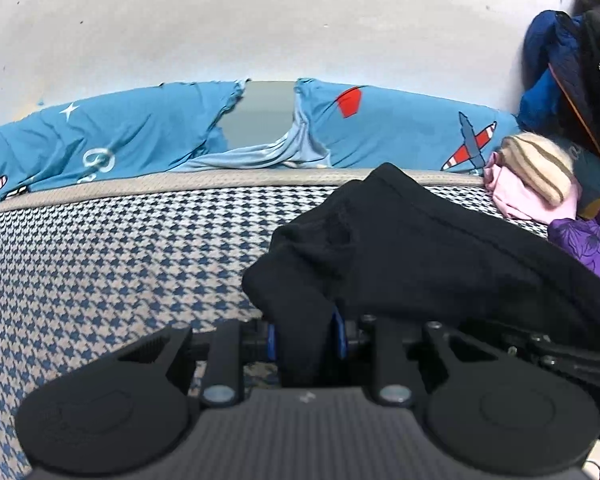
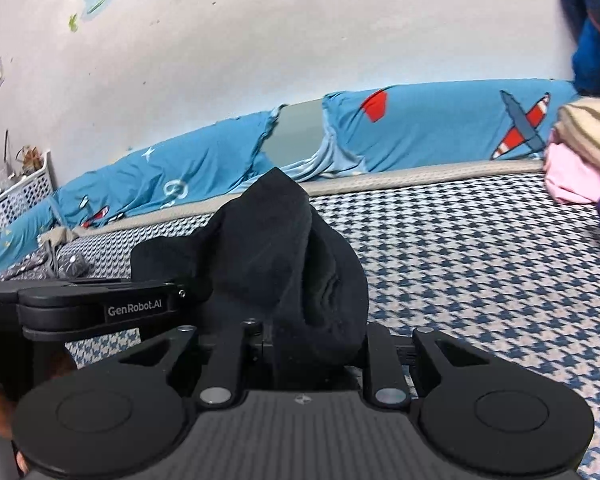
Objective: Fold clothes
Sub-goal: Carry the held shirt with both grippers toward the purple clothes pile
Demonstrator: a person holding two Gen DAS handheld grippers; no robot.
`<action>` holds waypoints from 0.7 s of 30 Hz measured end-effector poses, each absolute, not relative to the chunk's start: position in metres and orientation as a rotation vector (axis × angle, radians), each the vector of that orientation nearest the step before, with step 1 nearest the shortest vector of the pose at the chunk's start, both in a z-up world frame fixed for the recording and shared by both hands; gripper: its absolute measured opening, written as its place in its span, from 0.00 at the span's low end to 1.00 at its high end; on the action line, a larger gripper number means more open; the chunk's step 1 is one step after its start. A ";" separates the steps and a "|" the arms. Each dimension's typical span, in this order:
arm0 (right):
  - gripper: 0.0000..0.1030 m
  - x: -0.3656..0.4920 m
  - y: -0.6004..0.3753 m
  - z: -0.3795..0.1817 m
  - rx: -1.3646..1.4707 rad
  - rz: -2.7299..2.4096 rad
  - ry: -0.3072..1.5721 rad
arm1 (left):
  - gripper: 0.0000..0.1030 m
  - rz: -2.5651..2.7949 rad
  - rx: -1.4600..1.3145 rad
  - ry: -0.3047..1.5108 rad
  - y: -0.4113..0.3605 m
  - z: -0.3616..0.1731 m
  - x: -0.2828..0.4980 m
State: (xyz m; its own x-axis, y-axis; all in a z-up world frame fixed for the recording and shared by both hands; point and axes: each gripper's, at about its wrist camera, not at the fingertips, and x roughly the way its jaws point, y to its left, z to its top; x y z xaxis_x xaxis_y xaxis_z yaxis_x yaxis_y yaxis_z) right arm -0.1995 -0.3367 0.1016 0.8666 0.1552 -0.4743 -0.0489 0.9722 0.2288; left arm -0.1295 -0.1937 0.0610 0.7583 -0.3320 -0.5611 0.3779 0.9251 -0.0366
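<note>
Both my grippers, left (image 1: pixel 306 340) and right (image 2: pixel 312 344), clamped on black garment (image 1: pixel 400 248); thin bunched grip, cloth may slip onto checked bed (image 1: pixel 120 260).

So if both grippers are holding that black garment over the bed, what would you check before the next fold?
1. Left gripper has a firm hold on the black garment: ok, cloth is pinched between its fingers.
2. Right gripper has a hold too: ok, cloth is bunched in its jaws.
3. Garment spread flat between the two: not ok, it hangs crumpled.
4. Bare patch of the checked bedcover to lay it on: ok.
5. Pile of other clothes stays apart from the garment: ok, it lies to the side.
6. Which edges are held: cannot tell, folds hide them.
</note>
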 end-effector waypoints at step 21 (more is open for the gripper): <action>0.20 -0.221 -0.396 0.109 0.267 -0.024 0.452 | 0.22 -0.481 0.109 0.560 -0.266 0.068 -0.137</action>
State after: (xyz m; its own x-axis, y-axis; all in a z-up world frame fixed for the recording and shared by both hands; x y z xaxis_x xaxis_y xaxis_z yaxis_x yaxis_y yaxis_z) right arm -0.2215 -0.3956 0.1094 0.8999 0.0360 -0.4347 0.0821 0.9648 0.2498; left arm -0.1366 -0.2657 0.0676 0.7399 -0.4087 -0.5344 0.4668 0.8839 -0.0297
